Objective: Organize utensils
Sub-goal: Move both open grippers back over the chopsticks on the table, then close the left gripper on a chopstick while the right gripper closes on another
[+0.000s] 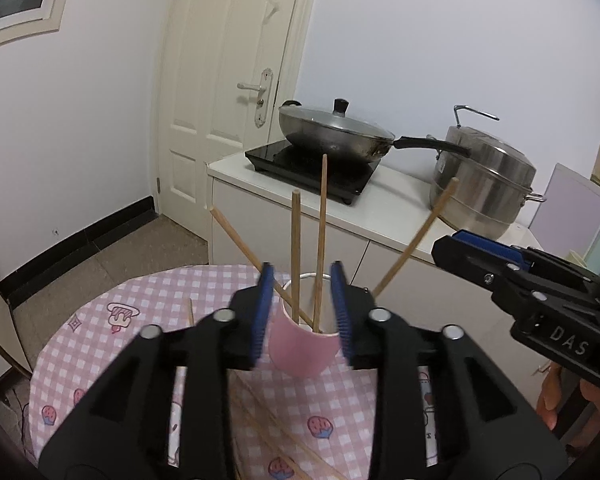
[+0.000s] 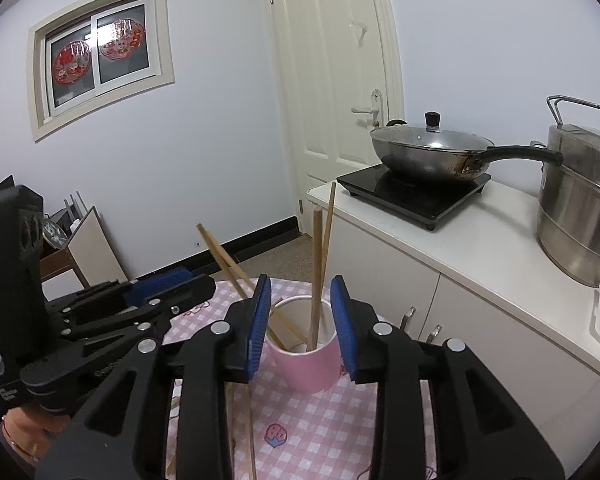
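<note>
In the left wrist view, the left gripper (image 1: pixel 302 312) stands released, its blue pads parted with nothing pressed between them; the pink cup (image 1: pixel 303 350) sits dead ahead at 12 o'clock, seen through the gap, on the pink checked worktop (image 1: pixel 100 344). 4 chopsticks in the cup (image 1: pixel 321 240) rise from its mouth, 2 near upright and 2 splayed toward 10 and 2 o'clock. Loose chopsticks (image 1: pixel 268 428) lie flat on the cloth at 6 o'clock, under the jaws, their long axes running roughly away from the camera toward the cup. The right gripper (image 1: pixel 460 246) shows at 3 o'clock, well apart from the cup. In the right wrist view, the right gripper (image 2: pixel 302 320) is likewise released and empty, the pink cup (image 2: pixel 304 368) again at 12 o'clock between its pads without touching them, the sticks standing inside. Loose chopsticks (image 2: pixel 248 432) lie at 6 to 7 o'clock beneath it, long axes nearly in line with the fingers. The left gripper (image 2: pixel 168 286) sits at 9 o'clock. The next pick likely means drawing back and dipping down; both grippers look about equally near, and a lengthwise stick would call for a rolled or sideways approach.
</note>
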Demonstrator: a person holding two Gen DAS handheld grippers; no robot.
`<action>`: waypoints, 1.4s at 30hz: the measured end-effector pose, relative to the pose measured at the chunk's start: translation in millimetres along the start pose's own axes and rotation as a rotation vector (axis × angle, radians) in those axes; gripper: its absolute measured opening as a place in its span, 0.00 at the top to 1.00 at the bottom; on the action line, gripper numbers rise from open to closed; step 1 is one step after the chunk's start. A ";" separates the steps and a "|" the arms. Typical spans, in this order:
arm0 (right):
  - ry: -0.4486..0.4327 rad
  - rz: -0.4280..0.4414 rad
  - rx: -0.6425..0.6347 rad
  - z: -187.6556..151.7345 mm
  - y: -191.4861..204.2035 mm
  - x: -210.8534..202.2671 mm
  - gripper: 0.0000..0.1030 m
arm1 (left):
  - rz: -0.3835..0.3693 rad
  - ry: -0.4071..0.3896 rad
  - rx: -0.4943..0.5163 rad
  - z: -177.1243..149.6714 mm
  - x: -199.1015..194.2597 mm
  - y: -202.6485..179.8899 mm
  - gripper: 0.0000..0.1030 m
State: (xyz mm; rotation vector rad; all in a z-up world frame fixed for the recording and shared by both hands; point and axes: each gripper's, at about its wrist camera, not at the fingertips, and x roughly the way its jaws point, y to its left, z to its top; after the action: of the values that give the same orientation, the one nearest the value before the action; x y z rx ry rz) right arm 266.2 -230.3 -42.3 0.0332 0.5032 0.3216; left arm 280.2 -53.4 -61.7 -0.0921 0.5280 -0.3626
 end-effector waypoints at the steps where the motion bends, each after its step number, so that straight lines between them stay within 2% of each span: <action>1: 0.000 0.000 -0.001 -1.1 1.0 -2.1 0.72 | 0.012 0.003 0.005 -1.0 -5.5 -0.4 0.68; 4: 0.000 0.005 -0.003 -5.4 5.2 -9.7 0.72 | 0.010 0.009 -0.005 -3.6 -18.0 2.9 0.68; 7: 0.002 0.009 -0.006 -9.9 9.3 -15.7 0.72 | 0.018 0.002 -0.009 -8.9 -34.9 6.3 0.53; 12: 0.021 0.022 -0.013 -21.3 19.0 -18.7 0.71 | 0.012 0.031 -0.015 -19.8 -55.8 12.9 0.53; 14: 0.033 0.028 -0.018 -28.2 24.3 -18.5 0.71 | 0.010 0.051 -0.023 -24.2 -60.9 19.7 0.49; 19: 0.083 0.043 -0.028 -48.4 37.3 -8.2 0.71 | 0.036 0.131 -0.015 -42.2 -65.0 43.5 0.46; 26: 0.192 0.070 -0.048 -80.9 54.1 25.0 0.71 | 0.071 0.287 -0.034 -76.6 -43.7 82.5 0.43; 30: 0.258 0.073 -0.050 -96.3 57.9 48.8 0.71 | 0.053 0.366 -0.045 -95.4 -18.0 95.1 0.43; 35: 0.320 0.068 -0.042 -110.3 54.5 72.8 0.71 | 0.031 0.406 -0.033 -108.7 8.7 98.2 0.43; 42: 0.366 0.068 -0.022 -121.5 45.8 98.0 0.71 | 0.025 0.435 0.009 -110.8 45.3 95.8 0.43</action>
State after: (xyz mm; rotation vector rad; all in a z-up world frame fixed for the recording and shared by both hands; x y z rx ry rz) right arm 275.6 -162.0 -189.7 -0.0310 0.8624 0.4022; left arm 290.3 20.3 -195.8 0.0039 0.9559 -0.3619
